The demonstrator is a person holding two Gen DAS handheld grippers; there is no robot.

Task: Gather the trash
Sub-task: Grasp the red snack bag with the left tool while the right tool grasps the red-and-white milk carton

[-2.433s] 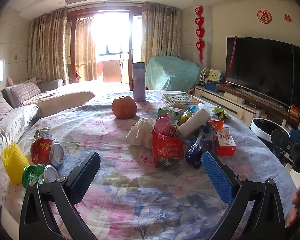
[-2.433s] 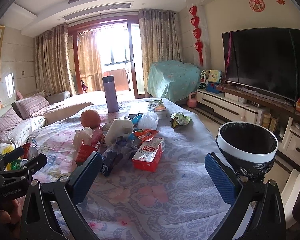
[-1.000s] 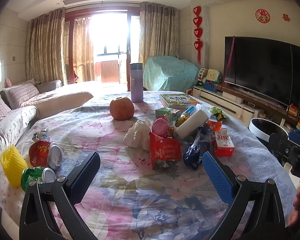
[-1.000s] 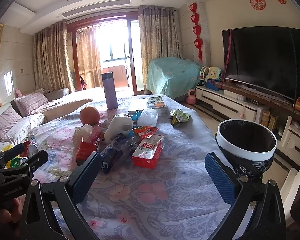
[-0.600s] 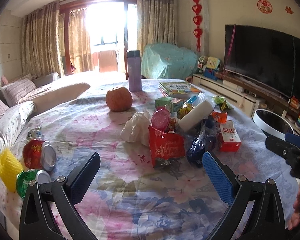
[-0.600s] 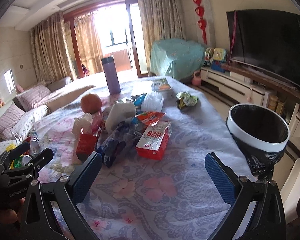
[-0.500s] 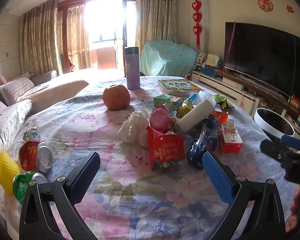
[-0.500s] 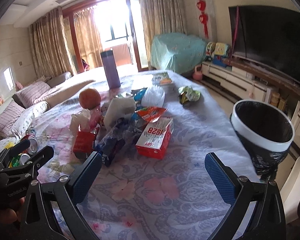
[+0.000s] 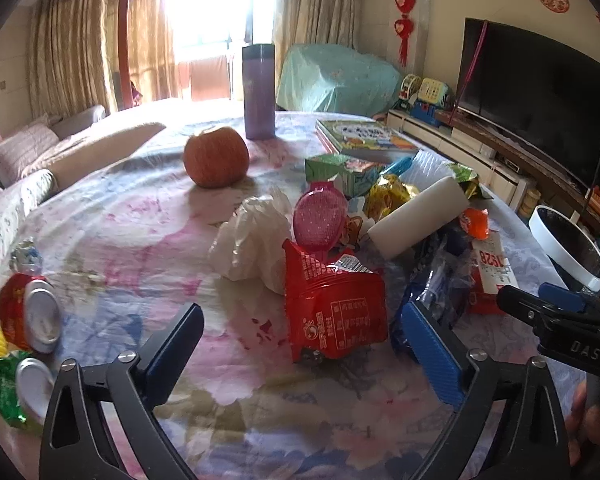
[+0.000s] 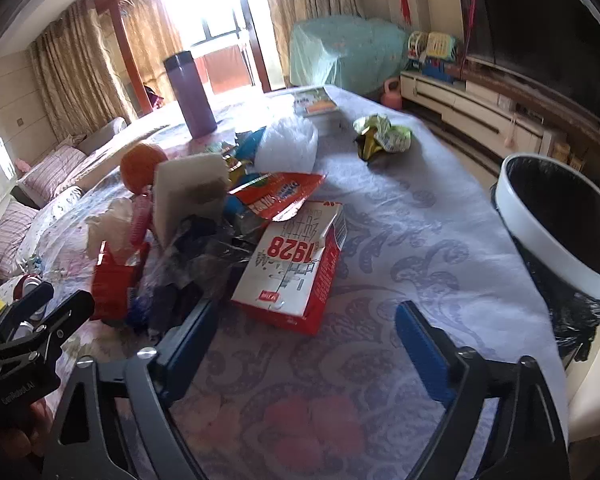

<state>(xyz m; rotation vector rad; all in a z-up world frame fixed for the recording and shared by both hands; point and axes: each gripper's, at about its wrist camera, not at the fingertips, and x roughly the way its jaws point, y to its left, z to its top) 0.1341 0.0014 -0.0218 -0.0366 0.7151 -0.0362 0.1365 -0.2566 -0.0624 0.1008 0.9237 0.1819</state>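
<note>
— Blue-padded jaws on the left gripper (image 9: 300, 344): how do they stand?
— Spread wide, holding nothing, low over the flowered cloth of the counter (image 9: 140, 216). A red snack bag (image 9: 334, 312) stands just ahead between them, a crumpled white tissue (image 9: 252, 240) behind it.
— And the right gripper (image 10: 304, 340)?
— Also released and empty. A red-and-white carton marked 1928 (image 10: 296, 268) lies flat just ahead of its left finger, touching the heap of wrappers (image 10: 204, 256).
— Farther out?
— An orange wrapper (image 10: 280, 194) leans on the carton's far end; a green-yellow wrapper (image 10: 382, 138) lies apart. Beyond sit an orange fruit (image 9: 216, 156) and a purple flask (image 9: 259, 92). Two crushed cans (image 9: 28, 312) lie at the left edge.
— The bin?
— A white-rimmed trash bin (image 10: 540, 248) with a black liner stands beside the counter's right edge.
</note>
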